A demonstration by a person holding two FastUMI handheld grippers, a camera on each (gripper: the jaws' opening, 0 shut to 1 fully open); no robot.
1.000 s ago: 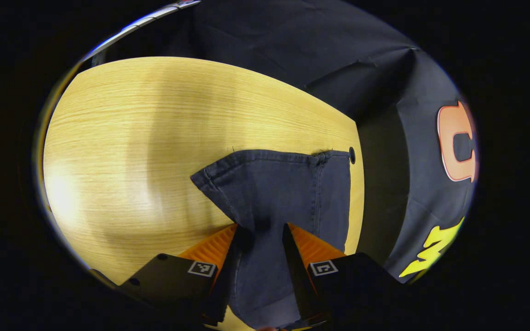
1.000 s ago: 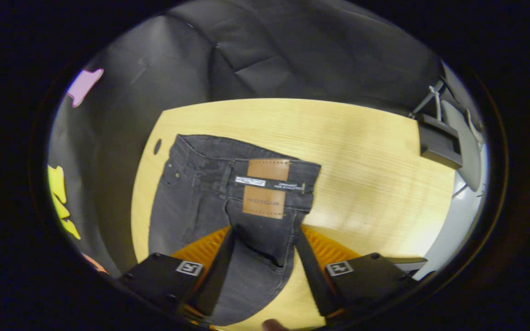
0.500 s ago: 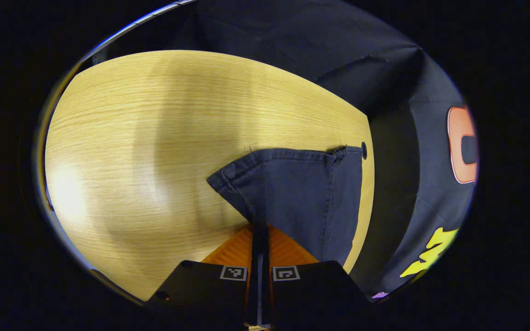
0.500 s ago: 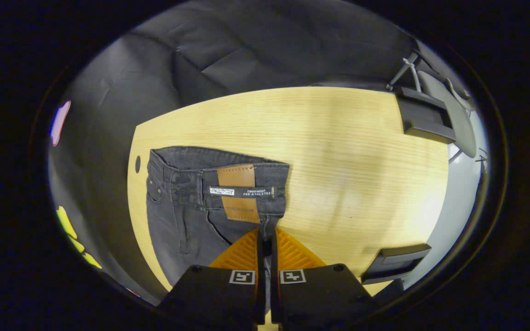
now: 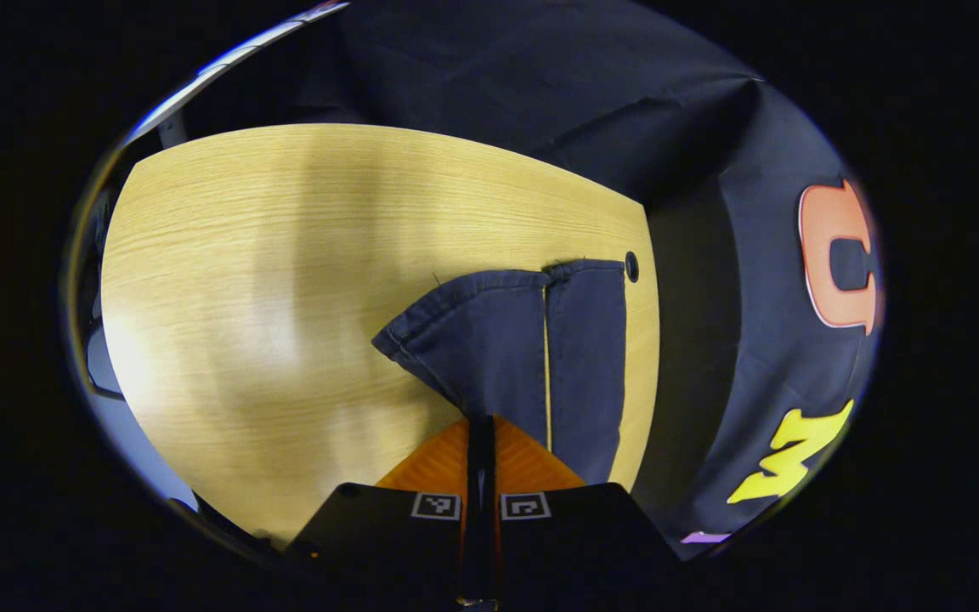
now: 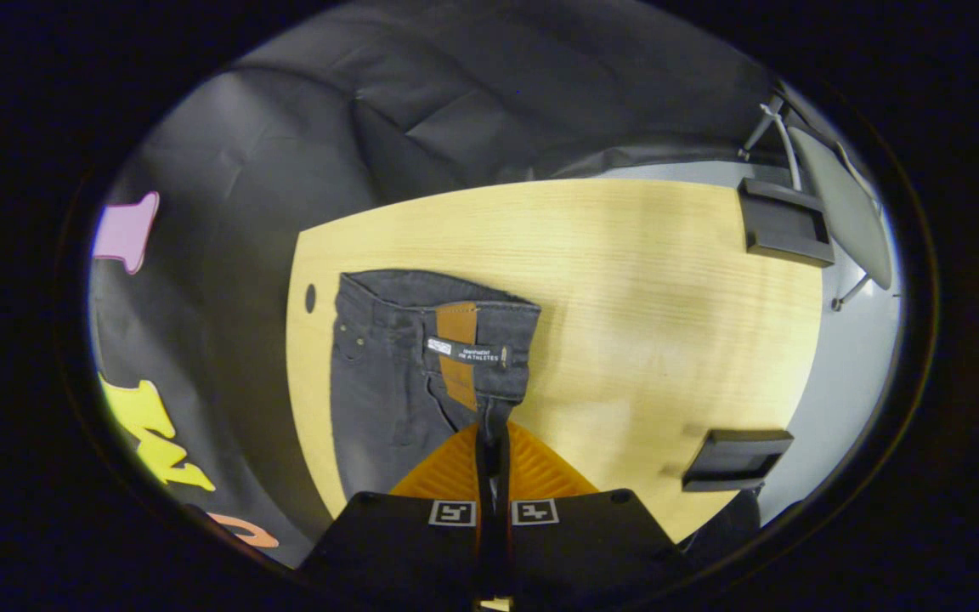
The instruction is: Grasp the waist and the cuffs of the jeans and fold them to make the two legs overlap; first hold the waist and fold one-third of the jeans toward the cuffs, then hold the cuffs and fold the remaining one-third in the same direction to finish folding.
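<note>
1. Dark denim, a pair of charcoal-blue jeans (image 6: 387, 382), lies along one edge of the pale wood-grain surface (image 6: 668, 280), close to the small round hole (image 5: 630, 267) near that edge.
2. My left hand-held gripper (image 5: 481, 433) is clamped on the cuff end (image 5: 489, 331); both fingers press the cloth. A second ago these fingers stood wide apart around the denim, so the grip is new.
3. My right hand-held gripper (image 6: 494, 442) is likewise closed on the waist (image 6: 455, 319), just below the tan leather patch (image 6: 458, 340). It too was open a second ago.
4. Change since half a second ago: the cuff corner has lifted and swung over. In the left gripper view the near leg now curls toward the far leg, a thin strip of surface showing between them. In the right gripper view the waistband has narrowed and the patch has turned edge-on.
5. Reading: the lengthwise fold is under way, one leg being carried onto the other. The legs do not overlap yet.
6. Still to do, by my judgement: lay the legs flush, then the two one-third folds.
7. Risk: the cloth is pinched near its edge and could slip if the two ends travel unevenly.
8. Two dark flat fixtures (image 6: 783, 229) sit at the surface's far side, well apart from the jeans.
</note>
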